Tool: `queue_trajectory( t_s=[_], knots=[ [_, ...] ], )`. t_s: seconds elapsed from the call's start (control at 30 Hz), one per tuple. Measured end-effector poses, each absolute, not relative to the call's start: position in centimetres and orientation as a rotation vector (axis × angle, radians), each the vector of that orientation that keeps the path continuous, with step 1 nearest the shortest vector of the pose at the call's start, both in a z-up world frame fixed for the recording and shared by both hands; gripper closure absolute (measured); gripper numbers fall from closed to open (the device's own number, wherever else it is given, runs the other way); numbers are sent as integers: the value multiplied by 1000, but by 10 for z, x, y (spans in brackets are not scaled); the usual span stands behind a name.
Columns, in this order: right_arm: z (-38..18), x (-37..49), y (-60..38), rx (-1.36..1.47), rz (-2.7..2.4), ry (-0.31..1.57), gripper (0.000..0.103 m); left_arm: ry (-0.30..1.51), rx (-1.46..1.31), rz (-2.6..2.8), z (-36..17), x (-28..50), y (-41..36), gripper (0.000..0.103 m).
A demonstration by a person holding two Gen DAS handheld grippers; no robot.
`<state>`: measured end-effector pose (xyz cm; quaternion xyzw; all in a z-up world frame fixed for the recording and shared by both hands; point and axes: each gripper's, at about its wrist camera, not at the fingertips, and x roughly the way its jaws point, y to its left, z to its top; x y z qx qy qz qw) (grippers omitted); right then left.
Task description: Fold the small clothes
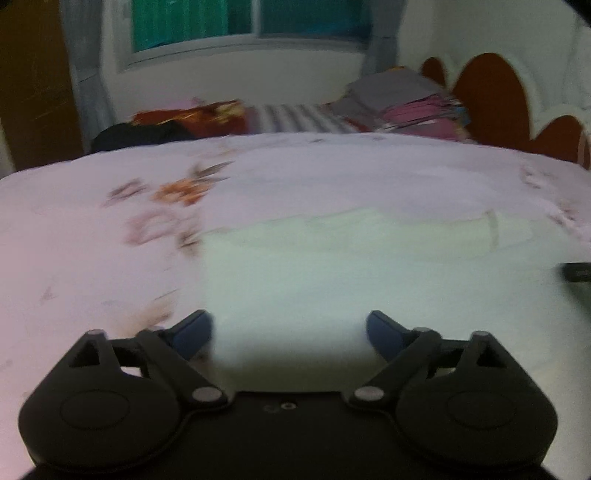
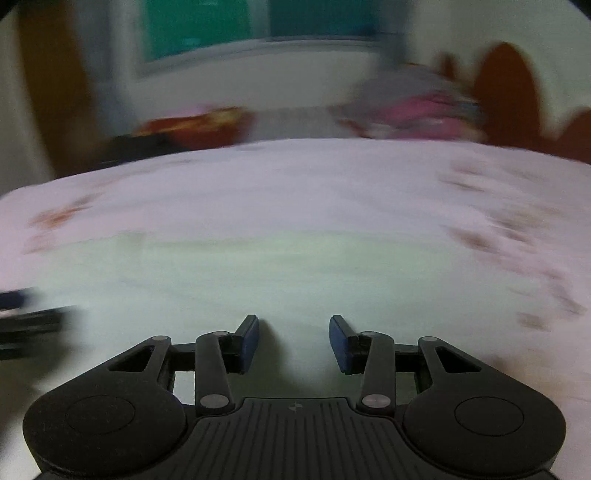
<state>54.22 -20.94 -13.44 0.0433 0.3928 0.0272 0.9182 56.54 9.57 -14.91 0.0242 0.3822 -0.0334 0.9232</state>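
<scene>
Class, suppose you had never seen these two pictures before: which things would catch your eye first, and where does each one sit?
First, the pale green garment spread flat on the pink flowered bedsheet, filling the middle of both views. Next, the left gripper at the bottom of its view, blue pads wide apart over the garment's near left corner, and the right gripper with nothing between its pads. Far back lies a stack of folded clothes beside the red-brown headboard.

garment (image 1: 332, 280): lying flat on bedsheet (image 1: 92, 266), spreading from 6 toward 3 o'clock
left gripper (image 1: 290, 334): hanging over garment's left edge, 6 o'clock
right gripper (image 2: 293, 341): hanging over garment, 6 o'clock
clothes stack (image 1: 402, 101): sitting behind the sheet, 1 o'clock
window (image 1: 251, 22): sitting at 12 o'clock
</scene>
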Motion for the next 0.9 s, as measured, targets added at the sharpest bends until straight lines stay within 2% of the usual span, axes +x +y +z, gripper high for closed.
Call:
queue_trajectory(
  t_s=[0.03,0.07,0.27,0.47,0.6,0.7,0.8,0.9],
  knots=[
    [-136,542,-225,97,-6,819,62,778,65,-60,-144,565,91,19],
    [-136,542,-241,126,-26,823,62,759,93,-54,-138,563,82,23],
    [-108,522,-213,150,133,776,61,719,55,-208,-119,536,28,15],
    [-120,479,-179,66,305,804,61,744,103,-232,-133,511,32,10],
    [-131,471,-204,48,166,819,62,776,106,-216,-144,513,53,10],
    [-134,476,-244,188,51,822,62,766,92,-222,-143,510,63,10],
    [-127,478,-247,109,-19,813,62,759,87,-222,-143,510,68,10],
    [-140,481,-263,215,-11,874,62,761,85,-212,-143,508,71,10]
  ],
)
